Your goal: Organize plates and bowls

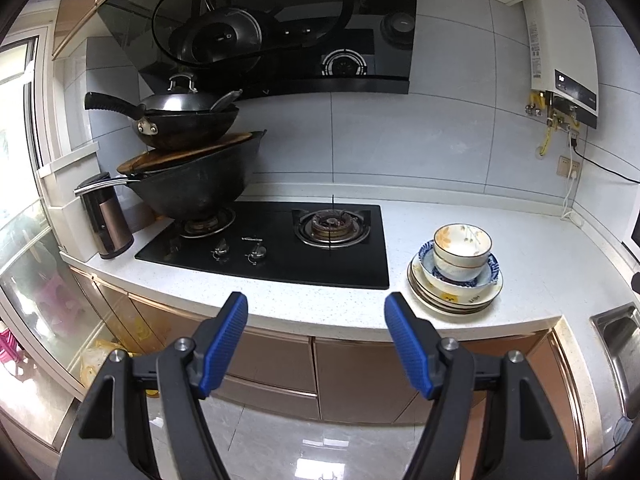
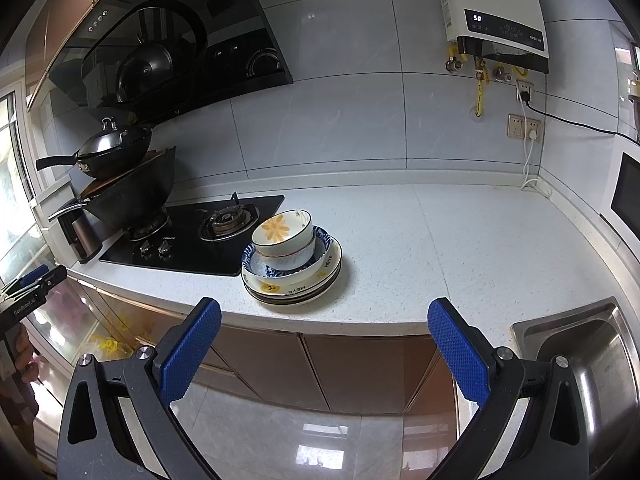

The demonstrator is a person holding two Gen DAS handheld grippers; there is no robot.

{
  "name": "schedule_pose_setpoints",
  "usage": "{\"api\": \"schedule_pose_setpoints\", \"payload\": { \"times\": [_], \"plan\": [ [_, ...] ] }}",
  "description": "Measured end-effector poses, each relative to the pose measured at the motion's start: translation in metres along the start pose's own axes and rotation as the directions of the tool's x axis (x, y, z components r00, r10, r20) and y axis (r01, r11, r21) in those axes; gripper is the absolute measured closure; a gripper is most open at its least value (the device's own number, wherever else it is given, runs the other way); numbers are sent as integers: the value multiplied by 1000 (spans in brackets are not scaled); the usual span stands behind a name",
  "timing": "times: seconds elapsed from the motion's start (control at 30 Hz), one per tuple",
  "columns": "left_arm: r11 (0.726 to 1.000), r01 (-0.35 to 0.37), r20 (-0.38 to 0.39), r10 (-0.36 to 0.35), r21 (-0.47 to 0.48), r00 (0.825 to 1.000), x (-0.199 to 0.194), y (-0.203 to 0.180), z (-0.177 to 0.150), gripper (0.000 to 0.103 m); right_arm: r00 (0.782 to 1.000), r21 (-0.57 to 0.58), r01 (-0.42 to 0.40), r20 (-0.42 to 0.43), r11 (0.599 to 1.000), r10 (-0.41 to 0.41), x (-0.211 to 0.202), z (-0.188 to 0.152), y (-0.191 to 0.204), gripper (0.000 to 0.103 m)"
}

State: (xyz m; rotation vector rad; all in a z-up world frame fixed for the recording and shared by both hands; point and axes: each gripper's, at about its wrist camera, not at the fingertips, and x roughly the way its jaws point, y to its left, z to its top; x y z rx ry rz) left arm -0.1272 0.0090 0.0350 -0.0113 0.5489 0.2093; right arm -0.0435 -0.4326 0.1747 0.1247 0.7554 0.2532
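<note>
Both grippers, left gripper and right gripper, gape wide, empty. I'd worry the top bowl tips off the plates if nudged sideways.

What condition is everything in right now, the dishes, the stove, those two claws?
Flower bowl: upright, empty, topmost.
Blue-patterned bowl: nested beneath it.
Plates: stacked under the bowls.
Right burner: unlit, bare.
Woks: stacked on left burner.
Left claw: open, empty.
Right claw: open, empty.
</note>
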Motion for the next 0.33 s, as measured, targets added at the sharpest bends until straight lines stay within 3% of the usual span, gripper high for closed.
{"api": "schedule_pose_setpoints", "payload": {
  "times": [0.33],
  "plan": [
    [1000,19,13,-19,-3,1000,-2,-1,2,33,1000,2,0,2,1000,0,1,0,-2,1]
  ]
}}
